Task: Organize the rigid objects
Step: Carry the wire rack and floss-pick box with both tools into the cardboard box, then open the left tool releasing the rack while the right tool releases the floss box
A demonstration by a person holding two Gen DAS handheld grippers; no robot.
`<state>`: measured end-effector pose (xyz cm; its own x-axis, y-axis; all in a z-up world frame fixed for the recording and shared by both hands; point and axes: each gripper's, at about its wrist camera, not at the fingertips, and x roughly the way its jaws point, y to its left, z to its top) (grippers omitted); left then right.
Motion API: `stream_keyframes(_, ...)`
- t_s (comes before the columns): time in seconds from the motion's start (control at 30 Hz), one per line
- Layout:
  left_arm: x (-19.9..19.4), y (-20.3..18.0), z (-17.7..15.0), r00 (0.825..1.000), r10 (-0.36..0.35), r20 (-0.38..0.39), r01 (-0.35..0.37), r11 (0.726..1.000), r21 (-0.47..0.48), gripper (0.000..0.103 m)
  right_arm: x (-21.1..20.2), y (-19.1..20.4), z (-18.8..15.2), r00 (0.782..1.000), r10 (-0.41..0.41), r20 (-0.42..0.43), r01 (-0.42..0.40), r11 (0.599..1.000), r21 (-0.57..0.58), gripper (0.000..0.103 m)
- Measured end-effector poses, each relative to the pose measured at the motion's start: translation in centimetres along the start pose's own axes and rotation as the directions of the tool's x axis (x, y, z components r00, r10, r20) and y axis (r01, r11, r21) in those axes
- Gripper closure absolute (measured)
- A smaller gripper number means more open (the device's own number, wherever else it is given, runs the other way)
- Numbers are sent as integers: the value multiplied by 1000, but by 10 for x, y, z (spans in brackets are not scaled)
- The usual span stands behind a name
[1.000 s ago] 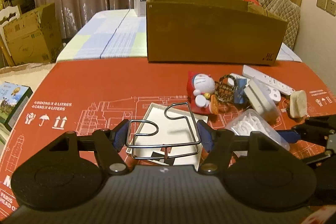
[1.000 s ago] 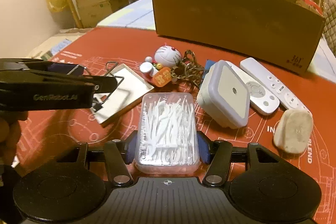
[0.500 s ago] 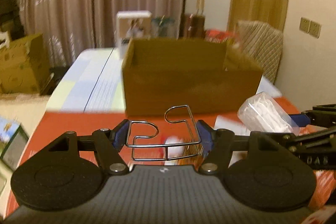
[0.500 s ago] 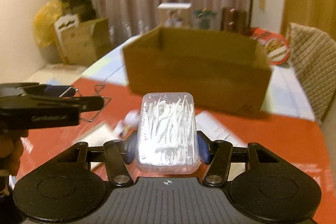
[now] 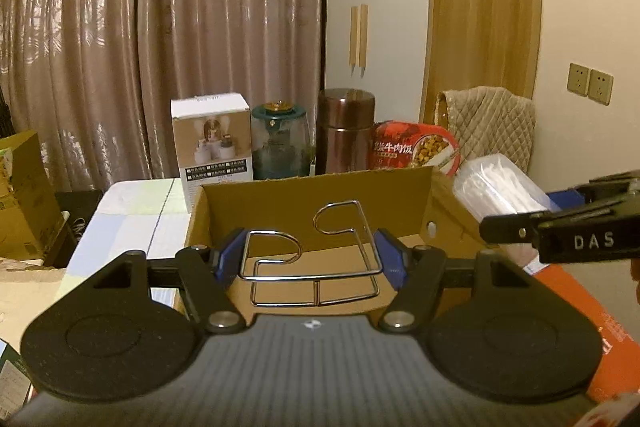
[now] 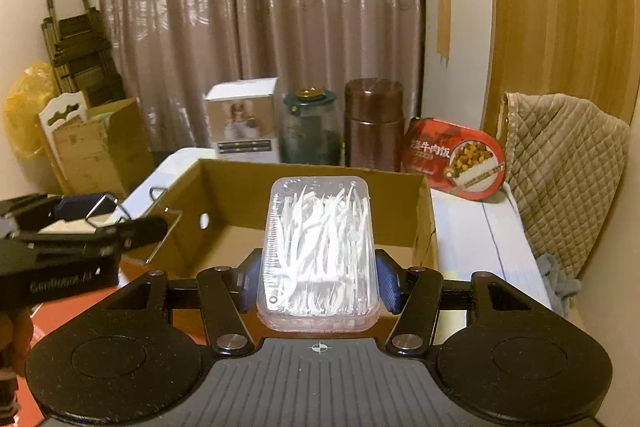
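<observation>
Cardboard is the landmark: an open brown box (image 5: 320, 211) stands on the red table (image 5: 576, 291), and both grippers hang at its near edge, above its open top. The left gripper (image 5: 312, 261) is closed on a bent wire stand (image 5: 316, 259), its blue pads (image 5: 230, 257) pressing the wire's two sides; the stand is off the table, in front of the box's inner back wall. The right gripper (image 6: 320, 277) clamps a clear plastic case of white floss picks (image 6: 320, 251) between its pads, the case lying flat and pointing lengthwise toward the box's far wall. From the left camera, that case (image 5: 500, 191) shows just past the box's right wall. From the right camera, the left gripper (image 6: 100, 227) sits at the box's left wall. Behind the box stand a white carton (image 5: 212, 143), a glass jar (image 5: 280, 143), a brown flask (image 5: 346, 131) and a red food bowl (image 5: 414, 149); a quilted chair (image 6: 560, 163) is to the box's right.
</observation>
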<state>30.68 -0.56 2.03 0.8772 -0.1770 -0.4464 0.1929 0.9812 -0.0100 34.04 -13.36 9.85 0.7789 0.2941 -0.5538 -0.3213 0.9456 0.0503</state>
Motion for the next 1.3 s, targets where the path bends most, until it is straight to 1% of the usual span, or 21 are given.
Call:
stream_keyframes(0.13, 23, 10, 4, 1000, -15, -20, 15, 1000, -20, 38, 28, -10, 2, 1000, -7, -24, 7, 1000, 19, 49)
stream_keyframes(0.3, 46, 15, 7, 999, -27, -44, 27, 1000, -2, 38, 58, -18, -1, 998, -8, -68, 12, 999, 51, 49)
stream_keyframes(0.47, 66, 20, -2, 995, -46, -87, 44, 999, -19, 38, 78, -22, -6, 996, -11, -92, 17, 998, 58, 49)
stream_keyframes(0.57, 70, 21, -7, 994, -50, -99, 48, 999, -21, 38, 87, -24, -9, 995, -10, -103, 17, 997, 70, 49)
stream_keyframes(0.73, 75, 21, -10, 996, -47, -81, 43, 998, -50, 37, 93, -25, -11, 994, -2, -110, 11, 997, 81, 49)
stream_keyframes(0.77, 75, 23, -11, 996, -42, -76, 37, 997, -64, 29, 93, -25, -12, 994, -2, -110, 11, 996, 83, 49)
stream_keyframes(0.8, 75, 25, -12, 997, -34, -73, 28, 997, -78, 26, 93, -26, -12, 994, -2, -110, 11, 996, 86, 49)
stream_keyframes(0.93, 72, 31, -9, 997, -15, -72, 8, 996, -93, 26, 92, -26, -12, 994, 2, -111, 9, 996, 92, 49)
stream_keyframes(1.07, 72, 31, -7, 997, -3, -78, -4, 996, -88, 26, 90, -26, -12, 993, 1, -114, 10, 995, 95, 49)
stream_keyframes(1.3, 73, 31, -7, 996, -4, -89, -4, 997, -83, 26, 90, -25, -11, 994, 6, -111, 5, 996, 94, 49)
